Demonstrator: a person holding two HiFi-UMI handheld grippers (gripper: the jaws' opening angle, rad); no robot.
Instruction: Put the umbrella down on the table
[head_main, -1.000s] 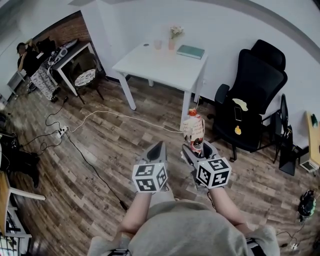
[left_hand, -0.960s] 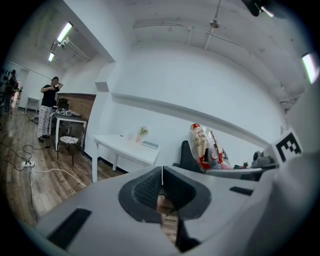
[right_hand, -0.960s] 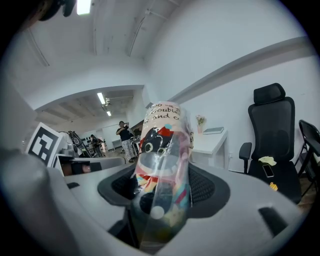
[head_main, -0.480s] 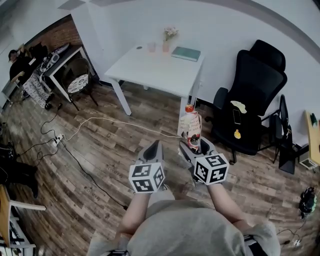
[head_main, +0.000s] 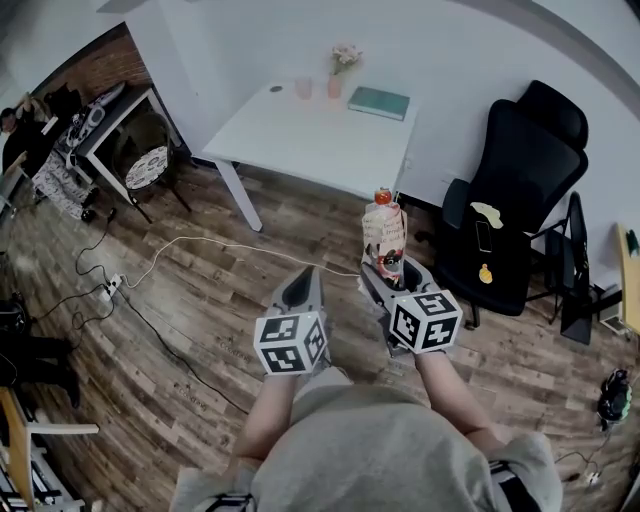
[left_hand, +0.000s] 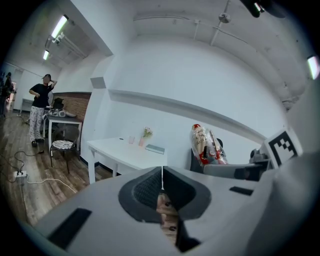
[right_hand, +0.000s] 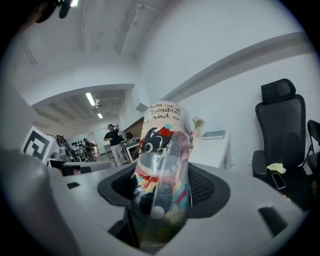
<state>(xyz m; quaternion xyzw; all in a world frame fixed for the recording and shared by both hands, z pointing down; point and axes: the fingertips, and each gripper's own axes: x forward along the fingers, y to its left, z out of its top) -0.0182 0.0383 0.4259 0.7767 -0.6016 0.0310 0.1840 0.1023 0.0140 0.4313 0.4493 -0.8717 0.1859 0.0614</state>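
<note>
A folded umbrella (head_main: 385, 235) in a clear printed sleeve with a red tip stands upright between the jaws of my right gripper (head_main: 390, 275), which is shut on it. In the right gripper view the umbrella (right_hand: 161, 170) fills the middle, pressed by both pads. My left gripper (head_main: 303, 292) is held beside it, shut with nothing in it; its jaws (left_hand: 161, 186) meet at a thin seam. The white table (head_main: 290, 135) lies ahead, beyond both grippers, above a wooden floor.
On the table's far edge stand a small flower vase (head_main: 345, 75), a cup (head_main: 303, 88) and a green book (head_main: 380, 102). A black office chair (head_main: 515, 205) is to the right. A cable (head_main: 200, 245) runs over the floor; a desk and a person (head_main: 20, 115) are at far left.
Both grippers and the umbrella have moved forward toward the white table, which now sits closer and larger in the head view. The grip on the umbrella is unchanged.
</note>
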